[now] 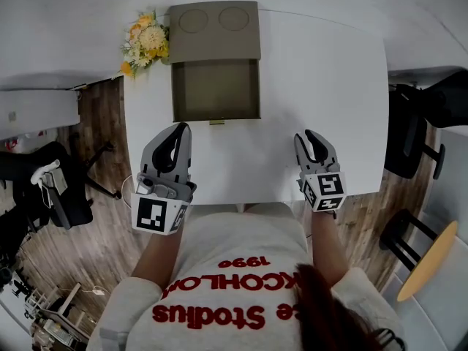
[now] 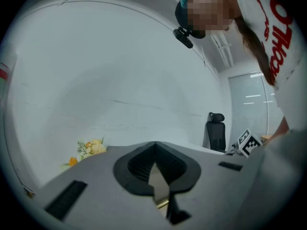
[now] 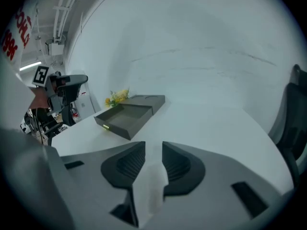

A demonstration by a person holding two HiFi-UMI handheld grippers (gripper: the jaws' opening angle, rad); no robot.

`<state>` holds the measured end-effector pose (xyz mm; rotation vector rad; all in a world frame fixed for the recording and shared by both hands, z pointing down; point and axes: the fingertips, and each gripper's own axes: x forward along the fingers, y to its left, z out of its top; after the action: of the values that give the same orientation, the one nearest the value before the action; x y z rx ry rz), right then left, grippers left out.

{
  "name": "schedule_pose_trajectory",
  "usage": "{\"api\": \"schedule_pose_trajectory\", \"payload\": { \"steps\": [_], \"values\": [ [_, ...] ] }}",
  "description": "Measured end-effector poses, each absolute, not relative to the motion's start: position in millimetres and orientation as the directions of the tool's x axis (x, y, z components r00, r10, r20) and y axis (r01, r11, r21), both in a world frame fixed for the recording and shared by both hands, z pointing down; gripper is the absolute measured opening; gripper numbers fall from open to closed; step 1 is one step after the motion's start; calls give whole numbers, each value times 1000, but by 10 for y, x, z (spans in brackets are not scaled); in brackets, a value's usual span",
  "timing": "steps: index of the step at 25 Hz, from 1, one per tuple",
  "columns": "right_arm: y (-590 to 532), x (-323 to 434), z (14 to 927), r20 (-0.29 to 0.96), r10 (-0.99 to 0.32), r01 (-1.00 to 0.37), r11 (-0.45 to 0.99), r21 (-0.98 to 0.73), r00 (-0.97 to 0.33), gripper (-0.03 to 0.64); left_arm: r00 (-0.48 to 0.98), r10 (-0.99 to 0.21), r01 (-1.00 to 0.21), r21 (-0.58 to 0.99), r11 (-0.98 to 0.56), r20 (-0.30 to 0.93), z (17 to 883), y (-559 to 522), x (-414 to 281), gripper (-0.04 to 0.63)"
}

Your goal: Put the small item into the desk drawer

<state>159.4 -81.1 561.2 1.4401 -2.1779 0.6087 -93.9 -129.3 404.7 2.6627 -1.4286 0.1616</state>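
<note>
Matte olive rect. drawer (image 1: pixel 216 90), smooth wht tabletop (image 1: pixel 329 86)

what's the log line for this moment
drawer open, looks empty | left gripper shut, empty | right gripper open, empty | both over table

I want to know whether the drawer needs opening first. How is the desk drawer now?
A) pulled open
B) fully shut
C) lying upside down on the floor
A: the drawer stands slid out from its case, toward the person, with its inside showing.
</note>
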Motion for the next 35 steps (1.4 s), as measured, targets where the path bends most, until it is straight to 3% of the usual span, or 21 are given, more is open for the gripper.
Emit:
{"api": "schedule_pose_trajectory", "payload": {
  "steps": [11, 21, 27, 35],
  "values": [
    [-606, 1629, 6041, 717, -619, -912, 407, -55, -320, 192, 557, -815, -829, 56, -556, 158, 4075, -1262, -893, 6],
    [-566, 1610, 6124, 744, -581, -903, 424, -68, -329, 139, 554, -818, -831, 49, -554, 156, 4053, -1255, -886, 6],
    [-805, 1599, 5737, 630, -681, -916, 377, -136, -374, 138, 529, -839, -847, 28, -530, 127, 3932, -1275, -946, 6],
    [-1165, 1549, 4695, 331, -836, -896, 372, -243, -437, 138, 506, -861, -862, -13, -507, 53, 3627, -1314, -1020, 6]
  ]
}}
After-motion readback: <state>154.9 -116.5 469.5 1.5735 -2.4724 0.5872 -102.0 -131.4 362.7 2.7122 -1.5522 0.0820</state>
